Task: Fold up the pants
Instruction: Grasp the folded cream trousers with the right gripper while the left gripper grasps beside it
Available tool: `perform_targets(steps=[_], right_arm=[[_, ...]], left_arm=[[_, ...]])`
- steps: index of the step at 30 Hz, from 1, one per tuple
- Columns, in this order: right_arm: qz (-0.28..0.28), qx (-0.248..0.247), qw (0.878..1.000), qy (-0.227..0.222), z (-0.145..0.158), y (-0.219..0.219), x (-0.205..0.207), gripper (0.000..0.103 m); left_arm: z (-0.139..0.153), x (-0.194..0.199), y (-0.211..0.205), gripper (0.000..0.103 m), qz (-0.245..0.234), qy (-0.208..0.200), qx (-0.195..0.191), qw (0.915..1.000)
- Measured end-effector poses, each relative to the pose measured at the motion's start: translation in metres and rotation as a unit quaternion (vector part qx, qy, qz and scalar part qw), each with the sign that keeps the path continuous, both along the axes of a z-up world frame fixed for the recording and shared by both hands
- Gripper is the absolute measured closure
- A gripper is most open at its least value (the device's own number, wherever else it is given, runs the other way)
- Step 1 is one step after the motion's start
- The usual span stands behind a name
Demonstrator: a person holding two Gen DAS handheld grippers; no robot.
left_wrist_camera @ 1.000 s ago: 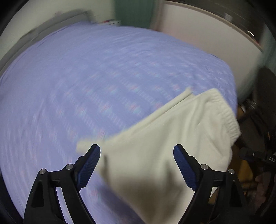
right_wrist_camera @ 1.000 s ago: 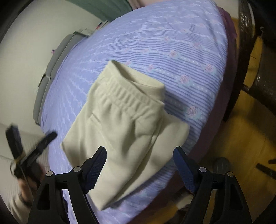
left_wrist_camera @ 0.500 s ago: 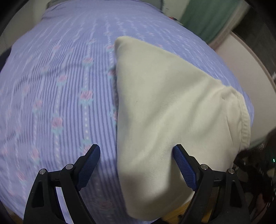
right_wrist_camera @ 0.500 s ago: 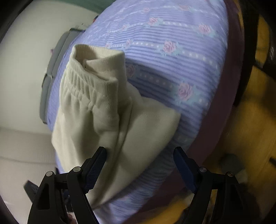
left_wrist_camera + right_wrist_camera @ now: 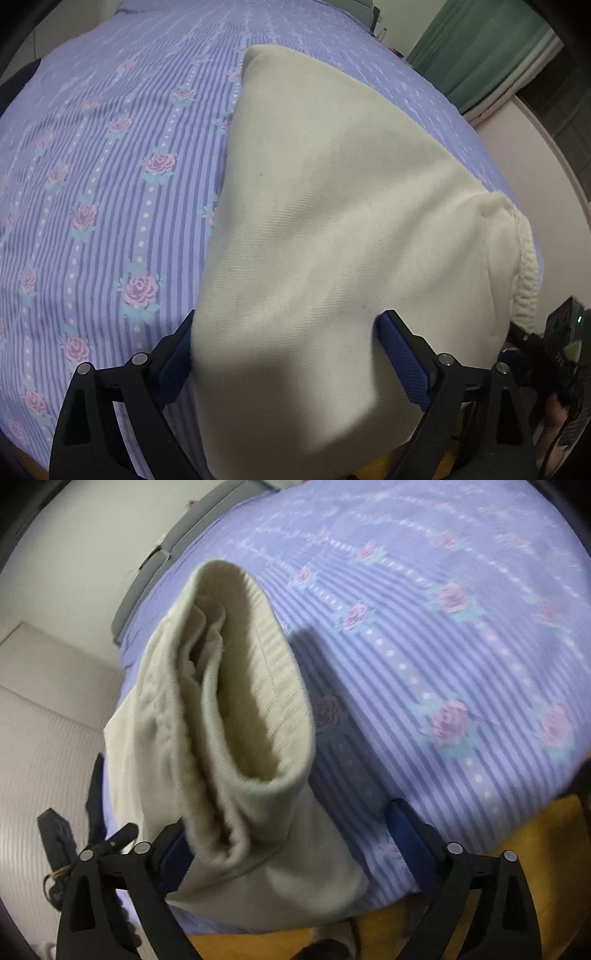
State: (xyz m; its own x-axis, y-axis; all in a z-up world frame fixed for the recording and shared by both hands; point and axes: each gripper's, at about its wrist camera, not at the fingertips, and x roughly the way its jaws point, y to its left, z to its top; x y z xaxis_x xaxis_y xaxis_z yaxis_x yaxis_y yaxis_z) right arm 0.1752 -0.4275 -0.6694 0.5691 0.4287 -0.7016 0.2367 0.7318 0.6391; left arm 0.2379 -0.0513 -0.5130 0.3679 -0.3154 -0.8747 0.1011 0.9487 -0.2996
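Observation:
Cream pants (image 5: 332, 229) lie folded on a purple striped bedsheet (image 5: 110, 166) with pink roses, near the bed's edge. My left gripper (image 5: 291, 343) is open, its blue pads (image 5: 402, 354) on either side of the folded end of the fabric. In the right wrist view the pants (image 5: 229, 716) show their ribbed waistband opening. My right gripper (image 5: 291, 834) is open, with the left pad (image 5: 173, 856) partly behind the waistband end and the right pad (image 5: 410, 842) over the sheet (image 5: 443, 646).
A green curtain (image 5: 491, 55) and a pale wall stand past the bed's far side. A grey headboard (image 5: 166, 554) runs along the far edge. Yellow wooden floor (image 5: 554, 830) lies below the bed's edge. The other gripper (image 5: 74, 842) shows at lower left.
Both grippers have moved in closer to the pants, so the fabric now reaches between the pads. The right view has swung to face the waistband opening.

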Motion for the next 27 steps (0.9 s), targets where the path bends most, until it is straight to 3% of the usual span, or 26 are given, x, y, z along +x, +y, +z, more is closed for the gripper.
perform_targets(steps=[7,16,19,24,27], right_arm=[[0.046,0.003,0.999,-0.004,0.018,0.000,0.015,0.003],[0.050,0.038,0.998,0.000,0.001,0.008,0.027,0.004],[0.078,0.051,0.996,-0.013,0.006,0.011,0.041,0.004],[0.117,0.096,0.988,-0.010,0.004,0.016,0.053,0.003],[0.114,0.093,0.989,0.017,-0.009,0.011,0.065,0.011]], left_arm=[[-0.003,-0.004,0.005,0.009,0.021,0.006,-0.007,0.9997],[-0.013,-0.010,0.011,0.007,0.019,0.005,-0.012,0.9997],[-0.013,-0.010,0.014,0.007,0.018,0.004,-0.017,0.9997],[-0.009,-0.024,0.025,0.015,0.007,-0.006,-0.024,0.9997],[-0.007,-0.024,0.022,0.022,0.013,-0.006,-0.024,0.9996]])
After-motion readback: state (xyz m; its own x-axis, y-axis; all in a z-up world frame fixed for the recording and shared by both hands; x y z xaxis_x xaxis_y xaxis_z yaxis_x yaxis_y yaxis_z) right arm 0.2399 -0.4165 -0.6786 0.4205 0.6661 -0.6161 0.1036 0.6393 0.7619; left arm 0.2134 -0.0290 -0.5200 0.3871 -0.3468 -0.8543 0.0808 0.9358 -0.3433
